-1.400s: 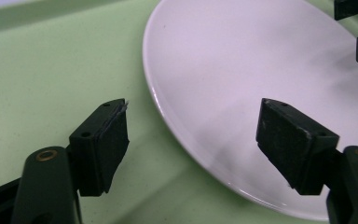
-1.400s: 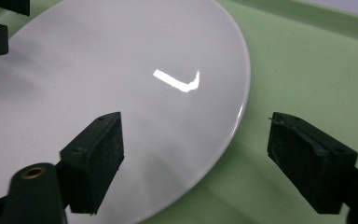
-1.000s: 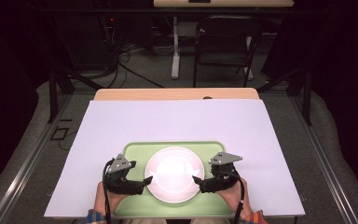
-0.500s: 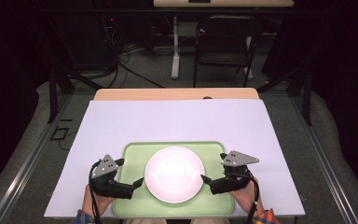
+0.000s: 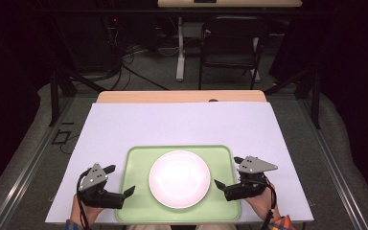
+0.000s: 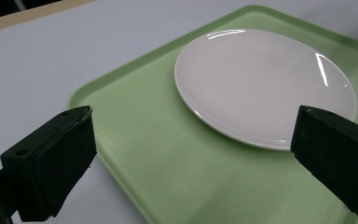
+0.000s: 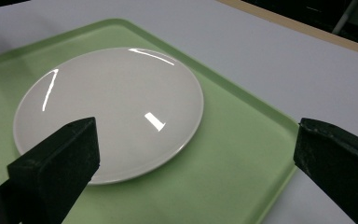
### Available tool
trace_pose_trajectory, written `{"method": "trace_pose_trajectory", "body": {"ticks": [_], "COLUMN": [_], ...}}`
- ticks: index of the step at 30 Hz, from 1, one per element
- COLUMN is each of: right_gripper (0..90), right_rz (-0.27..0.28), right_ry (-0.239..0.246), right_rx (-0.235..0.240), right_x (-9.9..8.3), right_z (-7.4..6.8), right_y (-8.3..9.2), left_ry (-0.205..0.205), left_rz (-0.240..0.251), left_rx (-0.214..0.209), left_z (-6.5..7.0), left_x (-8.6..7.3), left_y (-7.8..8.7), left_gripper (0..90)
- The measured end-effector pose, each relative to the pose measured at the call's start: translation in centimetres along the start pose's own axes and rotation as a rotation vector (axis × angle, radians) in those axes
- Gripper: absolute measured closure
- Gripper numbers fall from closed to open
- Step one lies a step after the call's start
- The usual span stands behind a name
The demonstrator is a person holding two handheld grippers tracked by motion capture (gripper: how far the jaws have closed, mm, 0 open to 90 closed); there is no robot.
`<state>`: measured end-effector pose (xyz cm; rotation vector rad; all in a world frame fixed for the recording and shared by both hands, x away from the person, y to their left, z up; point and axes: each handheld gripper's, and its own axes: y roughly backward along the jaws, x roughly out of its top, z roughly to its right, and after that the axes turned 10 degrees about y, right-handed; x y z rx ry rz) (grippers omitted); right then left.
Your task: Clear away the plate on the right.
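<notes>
On the green tray, open hand-held grippers flank the white plate

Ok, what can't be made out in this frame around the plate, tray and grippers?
- High view: the tray has its near edge cut off by the picture's bottom.
- High view: glare washes out the plate, so its surface can't be checked.
- Left gripper view: the right jaw covers part of the plate's rim.
- Right gripper view: the left jaw covers part of the plate's rim.

Left gripper low at near left, jaws just opened wide, empty. Right gripper near right, jaws spread, empty; both point inward.
</notes>
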<state>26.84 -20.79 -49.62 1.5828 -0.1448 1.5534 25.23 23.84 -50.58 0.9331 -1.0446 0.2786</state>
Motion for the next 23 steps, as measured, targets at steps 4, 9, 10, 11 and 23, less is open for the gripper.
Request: {"method": "trace_pose_trajectory", "body": {"ticks": [4,9,10,11,23], "right_gripper": [0.0,0.0,0.0,0.0,0.7], "right_rz": [0.004,0.005,-0.001,0.002,-0.009], "right_ry": [0.005,0.015,0.017,0.013,-0.023], "right_rx": [-0.004,-0.017,-0.022,-0.021,-0.064], "right_x": [-0.5,-1.1,-1.2,-1.3,-3.7], "right_z": [0.2,0.4,0.4,0.4,0.8], "right_y": [0.6,1.3,1.4,1.6,3.7], "left_ry": [0.017,0.027,0.029,0.030,0.072], "left_rz": [0.007,0.003,0.004,0.004,-0.009], "left_rx": [0.017,0.030,0.032,0.032,0.062], "left_z": [-0.7,-1.3,-1.4,-1.5,-3.1], "left_x": [-0.5,-1.1,-1.2,-1.2,-2.4], "left_y": [0.6,1.1,1.2,1.3,2.3], "left_gripper": [0.0,0.0,0.0,0.0,0.0]}}
